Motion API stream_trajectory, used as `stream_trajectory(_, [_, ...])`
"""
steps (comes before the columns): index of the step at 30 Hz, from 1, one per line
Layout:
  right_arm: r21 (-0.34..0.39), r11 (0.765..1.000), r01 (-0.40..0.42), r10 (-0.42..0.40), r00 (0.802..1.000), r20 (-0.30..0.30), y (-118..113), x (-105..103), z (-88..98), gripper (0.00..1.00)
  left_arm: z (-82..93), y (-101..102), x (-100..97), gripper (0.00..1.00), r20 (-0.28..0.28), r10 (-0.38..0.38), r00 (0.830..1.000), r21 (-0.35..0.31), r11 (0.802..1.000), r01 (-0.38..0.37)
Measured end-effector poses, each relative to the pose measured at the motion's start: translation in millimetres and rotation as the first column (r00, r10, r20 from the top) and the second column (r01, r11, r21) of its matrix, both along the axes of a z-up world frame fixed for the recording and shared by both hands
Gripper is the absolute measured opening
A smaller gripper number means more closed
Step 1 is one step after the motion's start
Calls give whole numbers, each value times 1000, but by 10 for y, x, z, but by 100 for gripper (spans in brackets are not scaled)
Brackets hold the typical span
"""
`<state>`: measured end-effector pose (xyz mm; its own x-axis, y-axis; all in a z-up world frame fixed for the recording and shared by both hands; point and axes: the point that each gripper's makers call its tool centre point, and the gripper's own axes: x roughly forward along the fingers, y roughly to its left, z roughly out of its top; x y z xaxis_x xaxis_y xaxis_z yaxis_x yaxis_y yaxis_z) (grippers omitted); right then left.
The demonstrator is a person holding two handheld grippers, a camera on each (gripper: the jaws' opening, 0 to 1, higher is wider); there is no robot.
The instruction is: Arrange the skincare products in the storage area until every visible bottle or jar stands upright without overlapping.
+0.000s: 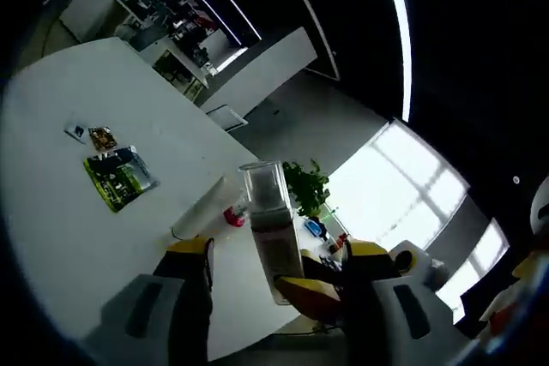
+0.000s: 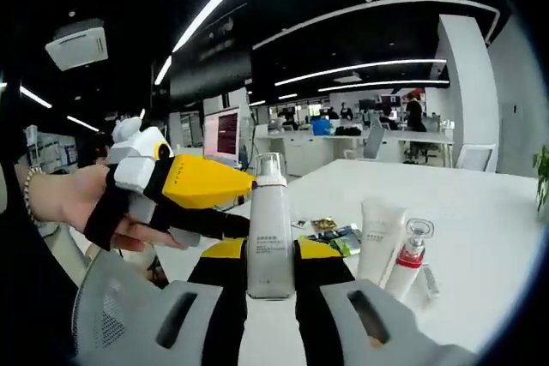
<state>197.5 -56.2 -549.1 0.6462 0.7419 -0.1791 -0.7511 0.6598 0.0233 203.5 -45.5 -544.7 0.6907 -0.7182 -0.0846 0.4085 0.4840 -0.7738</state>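
In the right gripper view, the right hand-held gripper (image 2: 271,265) is clenched on a tall white pump bottle (image 2: 270,237) with a clear cap, holding it upright between its yellow-tipped jaws above the near edge of the white tabletop (image 2: 480,212). The left hand-held gripper (image 2: 225,205) reaches in from the left of that view, held by a person's hand (image 2: 81,199), its yellow and black jaws ending right beside the bottle's upper body. In the left gripper view, the same bottle (image 1: 270,229) appears between the left hand-held gripper's (image 1: 249,267) own jaws, which stand apart on either side of it; whether either jaw actually touches the bottle is hard to judge from this angle, so it reads as released. Just to the right of the held bottle in the right gripper view, a white tube (image 2: 380,240) stands on its cap, and a small red and clear bottle (image 2: 408,259) leans close beside it. Behind them lie flat sachets (image 2: 334,233), also seen as a green packet (image 1: 118,177) in the left gripper view.
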Motion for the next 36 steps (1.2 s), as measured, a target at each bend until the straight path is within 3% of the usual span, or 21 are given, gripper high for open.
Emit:
stream_trajectory(8, [-31,999,-16,16,999,29,18,-12,39,20,45,-4,11,48,-6,12,1000,-46,999,-13])
stream_trajectory(15, [-76,996,-53,58,996,63,85,-94,87,20,79,-13,2,35,19,-3,1000,-50,999,4])
stream_trajectory(19, [-113,992,-60,70,994,80,91,-119,98,20,92,30,10,22,56,13,998,-38,999,-10])
stream_trajectory(22, [-124,990,-59,70,994,84,92,-121,103,20,83,40,21,22,57,16,998,-27,1000,-14])
stream_trajectory(26, [-92,993,-76,81,995,58,119,-128,142,21,145,71,11,20,51,-6,999,-64,998,9])
stream_trajectory(31, [67,990,-123,122,992,13,188,-190,396,23,450,130,-65,20,166,-91,982,-103,989,109])
stream_trajectory(36, [119,971,-206,206,979,9,298,-304,594,25,733,179,-182,19,297,-181,937,-81,973,214])
